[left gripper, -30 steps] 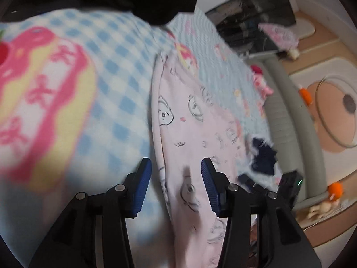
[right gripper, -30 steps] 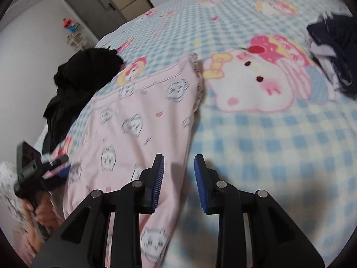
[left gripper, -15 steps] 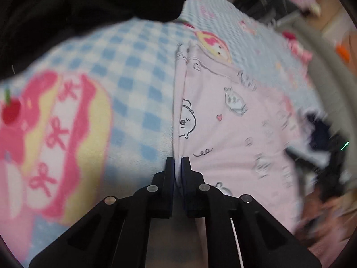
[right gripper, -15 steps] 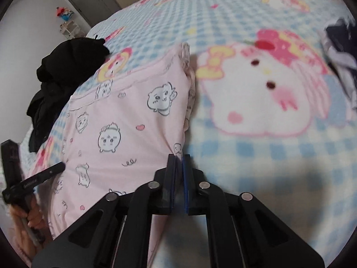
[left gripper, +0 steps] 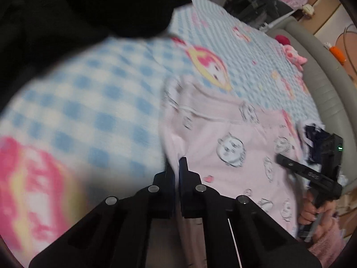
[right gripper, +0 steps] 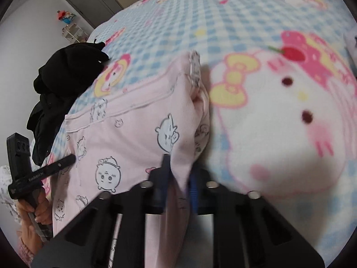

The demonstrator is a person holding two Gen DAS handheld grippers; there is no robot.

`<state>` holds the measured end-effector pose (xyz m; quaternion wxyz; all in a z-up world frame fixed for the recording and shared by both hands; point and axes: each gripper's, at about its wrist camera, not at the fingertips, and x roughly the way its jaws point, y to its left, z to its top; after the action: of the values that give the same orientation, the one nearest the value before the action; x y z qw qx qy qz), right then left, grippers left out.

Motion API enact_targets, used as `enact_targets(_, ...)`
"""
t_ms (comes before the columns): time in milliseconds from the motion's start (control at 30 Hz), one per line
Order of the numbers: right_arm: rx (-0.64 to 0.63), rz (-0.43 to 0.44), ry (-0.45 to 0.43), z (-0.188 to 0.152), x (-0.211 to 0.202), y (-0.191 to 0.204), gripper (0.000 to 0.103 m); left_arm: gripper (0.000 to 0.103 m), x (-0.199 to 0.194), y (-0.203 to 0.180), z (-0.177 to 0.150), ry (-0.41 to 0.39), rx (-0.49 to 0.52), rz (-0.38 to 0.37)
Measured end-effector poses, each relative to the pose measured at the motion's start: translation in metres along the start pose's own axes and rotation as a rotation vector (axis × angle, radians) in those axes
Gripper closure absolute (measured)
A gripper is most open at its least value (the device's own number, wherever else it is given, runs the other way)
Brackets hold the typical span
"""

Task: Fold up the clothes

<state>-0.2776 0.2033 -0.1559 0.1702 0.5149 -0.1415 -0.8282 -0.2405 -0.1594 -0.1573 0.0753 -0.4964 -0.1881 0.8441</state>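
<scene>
- I see the pink garment (right gripper: 125, 138) spread on the blue-and-white checked blanket (right gripper: 223, 17) of a bed, its pale cloth printed with small cartoon animal faces outlined in dark line, plus a few tiny pink hearts.
- My right gripper (right gripper: 178, 178) is clamped on the garment's right edge; a fold of pink cloth rises between its blue-padded fingers (right gripper: 193, 187) and drapes back toward the camera.
- My left gripper (left gripper: 176, 174) is pinched on the opposite edge of the same garment (left gripper: 229, 156), its jaws nearly together with a thin ridge of cloth caught between them.
- A stitched seam or hem runs across the garment's far part, and at the far right corner the fabric bunches into a small raised peak, showing a patterned underside.
- Between the two grips the cloth lies mostly flat, with soft creases near each pinch.
- A black heap of clothing (right gripper: 64, 82) sits on the bed's far left, just beyond the garment.
- A large white cat-face print (right gripper: 279, 120) with a yellow bow fills the blanket to the garment's right.
- Dark navy clothing (left gripper: 312, 143) lies behind the right gripper in the left wrist view.
</scene>
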Motion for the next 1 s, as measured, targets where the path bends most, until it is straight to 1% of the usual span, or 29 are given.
enact_targets(33, -0.004, -0.006, -0.015, 0.001, -0.005, -0.001, 0.095, 0.103, -0.004, 0.005, 0.002, -0.013, -0.002, 0.025)
enact_targets(100, 0.004, -0.020, -0.035, 0.002, -0.012, -0.006, 0.095, 0.102, -0.013, 0.016, 0.005, -0.040, -0.007, 0.075)
enact_targets(133, 0.015, -0.028, -0.041, 0.003, -0.014, -0.010, 0.094, 0.102, -0.017, 0.021, 0.008, -0.052, -0.028, 0.059)
enact_targets(167, 0.026, -0.035, -0.047, 0.004, -0.017, -0.014, 0.091, 0.102, -0.020, 0.026, 0.011, -0.061, -0.069, 0.000)
enact_targets(200, 0.031, -0.023, -0.039, 0.005, -0.018, -0.018, 0.086, 0.101, -0.024, 0.027, 0.014, -0.072, -0.092, -0.063)
enact_targets(233, 0.028, -0.014, -0.038, 0.007, -0.019, -0.020, 0.074, 0.093, -0.026, 0.024, 0.018, -0.082, -0.087, -0.116)
enact_targets(267, 0.025, -0.006, -0.038, 0.009, -0.021, -0.021, 0.067, 0.067, -0.027, 0.019, 0.021, -0.091, -0.070, -0.142)
enact_targets(300, 0.019, -0.002, -0.047, 0.014, -0.021, -0.019, 0.064, 0.052, -0.026, 0.013, 0.026, -0.103, -0.050, -0.158)
enact_targets(333, 0.013, 0.002, -0.055, 0.019, -0.022, -0.018, 0.057, 0.043, -0.024, 0.007, 0.031, -0.115, -0.029, -0.175)
enact_targets(367, 0.012, 0.000, -0.058, 0.023, -0.020, -0.018, 0.052, 0.043, -0.019, 0.001, 0.036, -0.116, -0.010, -0.176)
enact_targets(400, 0.017, -0.005, -0.062, 0.029, -0.017, -0.017, 0.052, 0.043, -0.013, -0.005, 0.040, -0.104, 0.007, -0.161)
enact_targets(433, 0.021, 0.008, -0.049, 0.035, -0.010, -0.016, 0.049, 0.045, -0.005, -0.009, 0.042, -0.087, 0.025, -0.139)
enact_targets(467, 0.026, 0.020, -0.036, 0.041, -0.002, -0.016, 0.041, 0.063, 0.005, -0.013, 0.044, -0.064, 0.044, -0.112)
enact_targets(533, 0.039, 0.039, 0.044, 0.049, 0.024, -0.018, 0.041, 0.092, 0.024, -0.017, 0.045, -0.024, 0.076, -0.039)
enact_targets(567, 0.033, 0.029, 0.043, 0.052, 0.026, -0.017, 0.054, 0.095, 0.026, -0.017, 0.043, -0.033, 0.084, -0.027)
enact_targets(600, 0.026, 0.019, 0.041, 0.054, 0.028, -0.015, 0.068, 0.095, 0.024, -0.018, 0.043, -0.048, 0.093, -0.017)
enact_targets(633, 0.017, 0.050, 0.014, 0.058, 0.019, -0.011, 0.090, 0.095, 0.019, -0.019, 0.044, -0.064, 0.104, -0.010)
enact_targets(667, -0.003, 0.055, -0.015, 0.059, 0.011, -0.007, 0.093, 0.095, 0.014, -0.020, 0.046, -0.075, 0.112, -0.008)
enact_targets(733, -0.042, 0.065, -0.072, 0.062, -0.006, 0.001, 0.095, 0.095, 0.006, -0.020, 0.051, -0.095, 0.120, -0.016)
enact_targets(833, -0.025, 0.059, -0.090, 0.064, -0.007, 0.000, 0.096, 0.095, 0.005, -0.016, 0.058, -0.104, 0.102, -0.035)
enact_targets(1000, 0.002, 0.056, -0.131, 0.069, -0.009, 0.000, 0.096, 0.095, 0.003, -0.020, 0.069, -0.127, 0.105, -0.061)
